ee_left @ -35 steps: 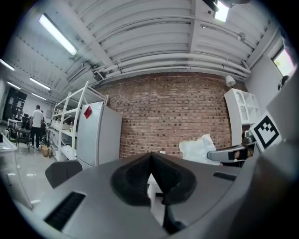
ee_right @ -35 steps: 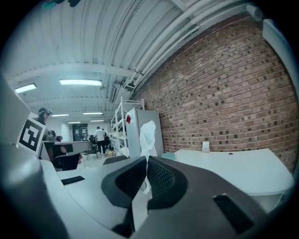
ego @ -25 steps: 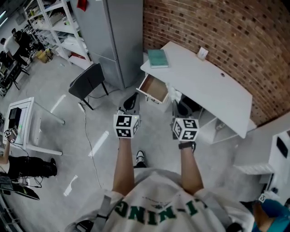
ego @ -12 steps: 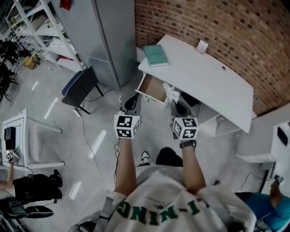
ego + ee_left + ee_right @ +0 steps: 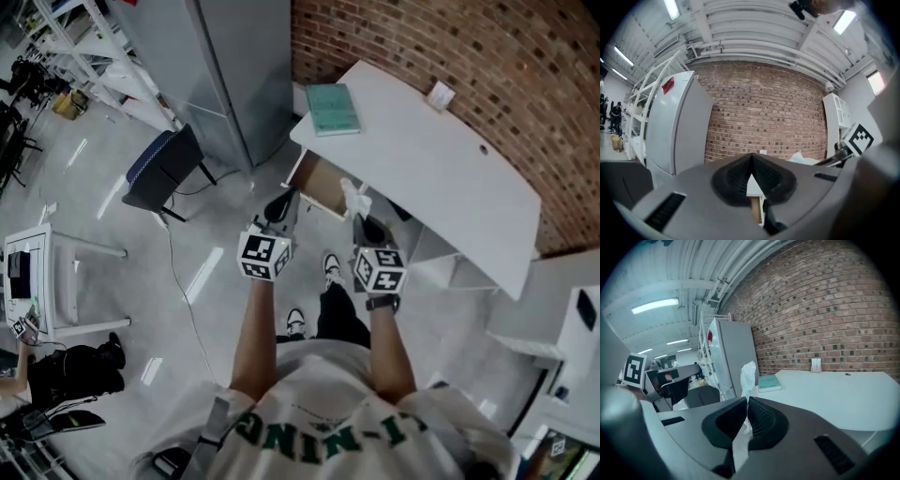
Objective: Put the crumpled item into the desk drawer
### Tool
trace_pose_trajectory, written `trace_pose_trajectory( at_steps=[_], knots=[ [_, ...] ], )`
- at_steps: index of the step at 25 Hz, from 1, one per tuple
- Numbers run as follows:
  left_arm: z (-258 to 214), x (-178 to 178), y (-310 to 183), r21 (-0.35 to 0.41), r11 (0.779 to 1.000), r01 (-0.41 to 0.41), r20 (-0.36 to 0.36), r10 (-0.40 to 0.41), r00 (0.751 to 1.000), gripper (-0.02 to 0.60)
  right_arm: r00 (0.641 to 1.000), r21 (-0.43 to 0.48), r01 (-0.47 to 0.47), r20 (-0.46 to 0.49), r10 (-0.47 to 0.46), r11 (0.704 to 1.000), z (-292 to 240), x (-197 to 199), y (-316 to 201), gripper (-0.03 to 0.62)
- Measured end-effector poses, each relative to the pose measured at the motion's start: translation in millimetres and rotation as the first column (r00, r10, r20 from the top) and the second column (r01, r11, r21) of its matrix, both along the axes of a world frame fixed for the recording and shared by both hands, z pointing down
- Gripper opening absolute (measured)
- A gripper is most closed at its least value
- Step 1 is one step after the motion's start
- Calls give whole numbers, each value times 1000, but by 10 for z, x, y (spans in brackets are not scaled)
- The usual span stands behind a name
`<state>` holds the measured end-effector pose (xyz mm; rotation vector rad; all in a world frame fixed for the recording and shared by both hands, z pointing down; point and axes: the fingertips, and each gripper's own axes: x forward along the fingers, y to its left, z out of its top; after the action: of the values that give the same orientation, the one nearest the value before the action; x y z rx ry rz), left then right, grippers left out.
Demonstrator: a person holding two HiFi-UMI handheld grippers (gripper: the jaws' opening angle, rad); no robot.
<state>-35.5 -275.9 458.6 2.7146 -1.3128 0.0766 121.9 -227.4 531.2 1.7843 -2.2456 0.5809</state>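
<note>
Closer in on the open drawer [image 5: 323,181] than a second ago, and lower too. On the right gripper [image 5: 362,221], fingers clamped together on the crumpled item [image 5: 352,193], white and papery, poking up past the tips. Carried just off the drawer's right edge, not yet inside. On the left gripper [image 5: 281,204], fingers shut together on nothing, aimed at the drawer. Drawer pulled out from under the white surface [image 5: 431,159], brown inside showing. Out on the surface, a teal book [image 5: 333,108] at the left end. Beyond, the brick wall [image 5: 450,47]; off left, a grey cabinet [image 5: 239,66] and a dark chair [image 5: 167,169].
</note>
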Motion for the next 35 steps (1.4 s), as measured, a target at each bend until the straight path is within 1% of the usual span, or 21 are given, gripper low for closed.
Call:
trace_pose_trajectory(
  at_steps=[1, 6, 10, 14, 18, 23, 27, 32, 35],
  knots=[
    [36, 39, -107, 4, 1000, -2, 2, 2, 1000, -5, 1000, -10, 5, 7, -5, 1000, 47, 25, -106, 6],
    [383, 199, -579, -65, 998, 25, 15, -24, 1000, -5, 999, -81, 43, 19, -42, 996, 323, 102, -535, 6],
    [755, 287, -917, -86, 996, -8, 56, 13, 998, -6, 998, -132, 65, 19, -64, 989, 705, 97, -851, 6],
    [1121, 314, -1190, -147, 989, -20, 60, 29, 998, -6, 994, -213, 106, -13, -111, 971, 1135, 84, -1060, 6],
    [1445, 293, -1443, -167, 986, -19, 67, 30, 997, -6, 988, -285, 130, -43, -148, 950, 1578, 122, -1296, 6],
    [1896, 310, -1594, -189, 982, -30, 62, 42, 997, -6, 975, -348, 164, -84, -205, 923, 2188, 129, -1558, 6],
    [2218, 385, -1676, -221, 974, -59, 33, 68, 997, -6, 967, -387, 176, -102, -232, 905, 2615, 101, -1760, 6],
    [2530, 412, -1723, -235, 970, -61, 34, 70, 997, -6, 956, -447, 177, -133, -261, 877, 3104, 158, -1929, 6],
    [2676, 400, -1778, -243, 968, -63, 31, 73, 997, -6, 953, -486, 182, -126, -275, 855, 3281, 105, -1990, 6]
  ],
)
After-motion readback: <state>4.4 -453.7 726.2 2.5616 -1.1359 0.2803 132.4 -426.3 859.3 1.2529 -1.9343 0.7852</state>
